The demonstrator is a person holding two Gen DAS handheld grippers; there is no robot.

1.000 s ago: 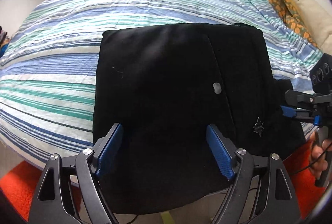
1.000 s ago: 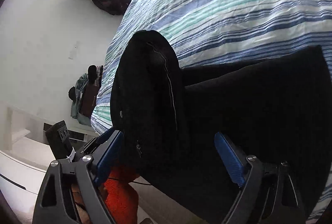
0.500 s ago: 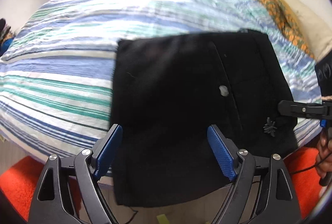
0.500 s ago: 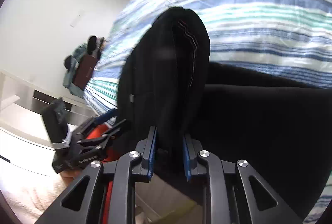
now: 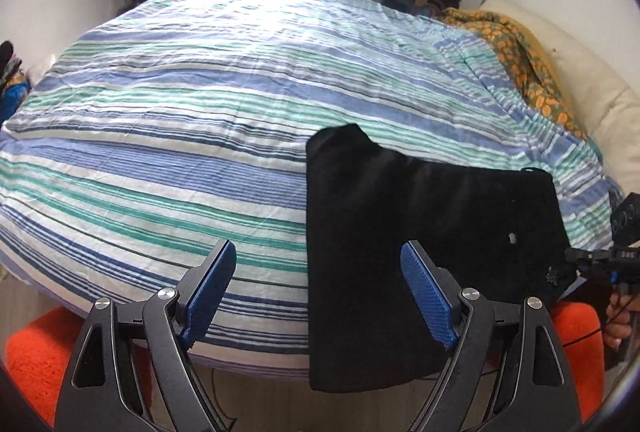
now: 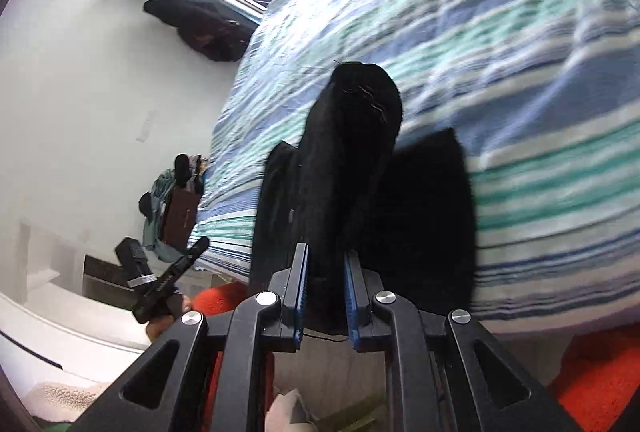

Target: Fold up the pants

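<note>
Between right gripper jaws, pants

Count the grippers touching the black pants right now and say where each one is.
1. The right gripper is clamped on a bunched fold of the black pants at the bed's near edge. The left gripper hangs open beside them, holding nothing.

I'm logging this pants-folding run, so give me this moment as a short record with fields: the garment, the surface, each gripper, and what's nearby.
garment: black pants, folded, hanging over the near bed edge
surface: striped duvet
left gripper: open, holding nothing, beside the pants
right gripper: shut on a bunched edge of the pants
nearby: orange rug on the floor, patterned blanket, pillow
</note>
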